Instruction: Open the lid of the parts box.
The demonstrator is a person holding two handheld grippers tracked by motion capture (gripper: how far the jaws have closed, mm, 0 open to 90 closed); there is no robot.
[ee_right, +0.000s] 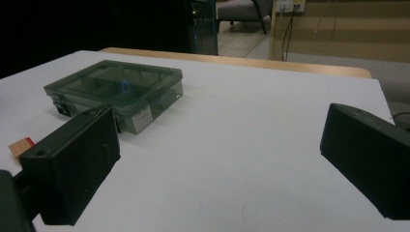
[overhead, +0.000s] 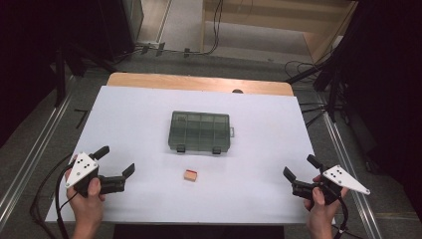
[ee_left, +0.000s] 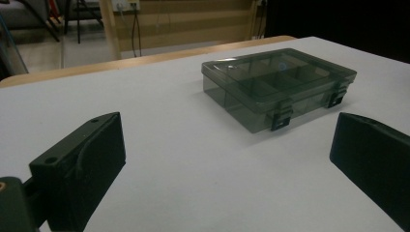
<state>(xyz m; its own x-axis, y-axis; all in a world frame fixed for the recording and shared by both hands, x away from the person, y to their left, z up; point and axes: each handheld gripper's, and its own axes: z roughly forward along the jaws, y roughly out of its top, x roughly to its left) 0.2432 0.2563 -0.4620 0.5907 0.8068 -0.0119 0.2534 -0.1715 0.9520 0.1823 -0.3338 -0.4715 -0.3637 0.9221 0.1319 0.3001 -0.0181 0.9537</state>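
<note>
A smoky clear compartment box with its lid shut and two front latches lies at the table's middle; it also appears in the left gripper view and the right gripper view. A small tan block with a red edge lies just in front of it, and peeks past the jaw in the right gripper view. My left gripper rests near the front left, open and empty. My right gripper sits at the front right, open and empty. Both are well apart from the box.
The white tabletop has a wooden strip along its far edge. Cables and dark stands crowd the floor beyond and to the right. Metal rails run along both sides of the table.
</note>
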